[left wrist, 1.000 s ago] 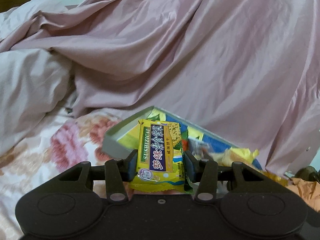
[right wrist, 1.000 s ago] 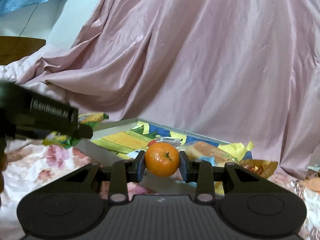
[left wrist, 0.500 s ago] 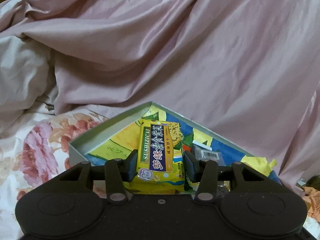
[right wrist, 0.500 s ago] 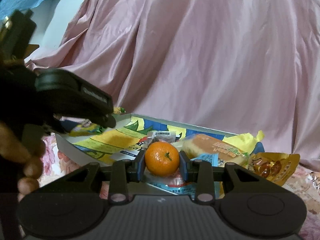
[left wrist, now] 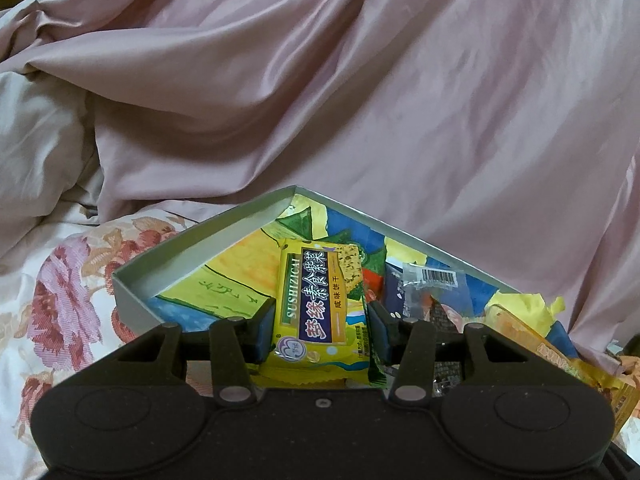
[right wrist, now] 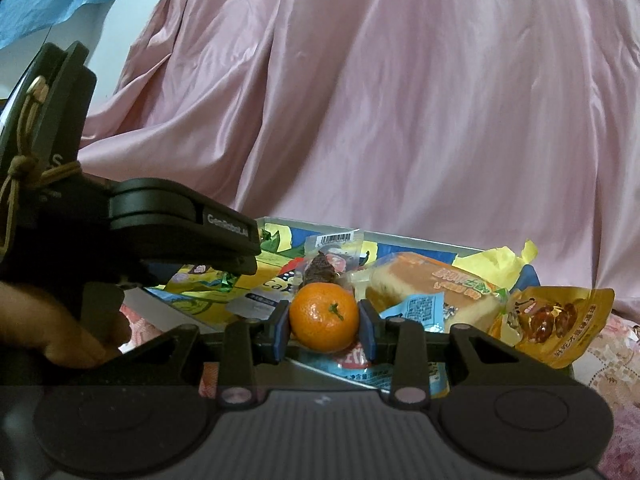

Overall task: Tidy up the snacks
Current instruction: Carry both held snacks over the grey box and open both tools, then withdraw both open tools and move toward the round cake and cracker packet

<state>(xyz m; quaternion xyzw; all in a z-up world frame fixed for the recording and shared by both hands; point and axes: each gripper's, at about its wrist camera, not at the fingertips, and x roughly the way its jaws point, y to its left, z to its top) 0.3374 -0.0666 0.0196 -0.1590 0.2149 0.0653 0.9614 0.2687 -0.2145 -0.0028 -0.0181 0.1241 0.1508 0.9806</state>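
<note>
My left gripper (left wrist: 320, 330) is shut on a yellow cracker packet (left wrist: 318, 304) with purple lettering, held over the near left part of a shallow grey box (left wrist: 168, 256) with a colourful lining. My right gripper (right wrist: 324, 330) is shut on a small orange (right wrist: 323, 317), held just above the box's near edge. In the box lie a wrapped sponge cake (right wrist: 430, 286), a clear packet with a barcode (right wrist: 332, 258) and other wrappers. The left gripper body (right wrist: 132, 228) and the hand holding it show at the left of the right wrist view.
The box rests on a floral bedsheet (left wrist: 60, 312). A rumpled pink satin quilt (left wrist: 360, 100) rises behind it. A yellow packet of brown sweets (right wrist: 554, 320) leans on the box's right end. Yellow tissue paper (right wrist: 504, 260) sticks up at the far right corner.
Both grippers have moved closer to the box, each still gripping its item. The left gripper has come further into the right wrist view and over the box.
</note>
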